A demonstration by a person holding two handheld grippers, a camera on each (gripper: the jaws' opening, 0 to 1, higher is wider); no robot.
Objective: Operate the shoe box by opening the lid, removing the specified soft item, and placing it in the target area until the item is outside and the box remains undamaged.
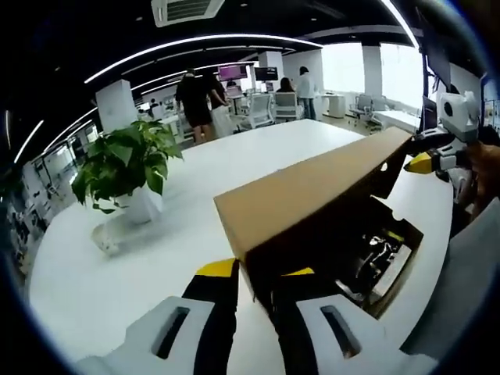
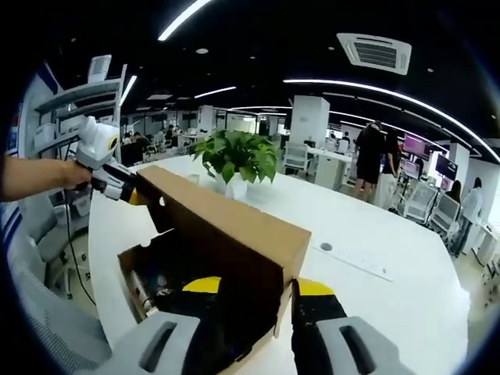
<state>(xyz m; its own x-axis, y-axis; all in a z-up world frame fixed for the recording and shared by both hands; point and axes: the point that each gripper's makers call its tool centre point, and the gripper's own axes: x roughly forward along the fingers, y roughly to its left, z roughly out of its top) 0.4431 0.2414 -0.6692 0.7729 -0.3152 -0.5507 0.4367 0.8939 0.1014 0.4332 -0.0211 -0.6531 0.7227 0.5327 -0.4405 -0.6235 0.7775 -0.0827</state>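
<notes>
In the left gripper view, the left tongs point(image 1: 254, 285) are pinched on the near corner of the raised lid point(image 1: 312, 191), whose long axis runs toward two o'clock; a plant point(image 1: 125, 164) stands at ten o'clock on the worktop point(image 1: 117, 289).

In the right gripper view, the right tongs point(image 2: 254, 293) are clamped on the lid's opposite corner, the open shoe box point(image 2: 144, 273) at nine o'clock; the soft item inside cannot be made out.

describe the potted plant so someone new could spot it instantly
Start at the big white table holding the brown cardboard shoe box with its lid raised. Beyond the box, toward the open office, stands the potted plant. It is the leafy green thing in a white pot, apart from the box.
</notes>
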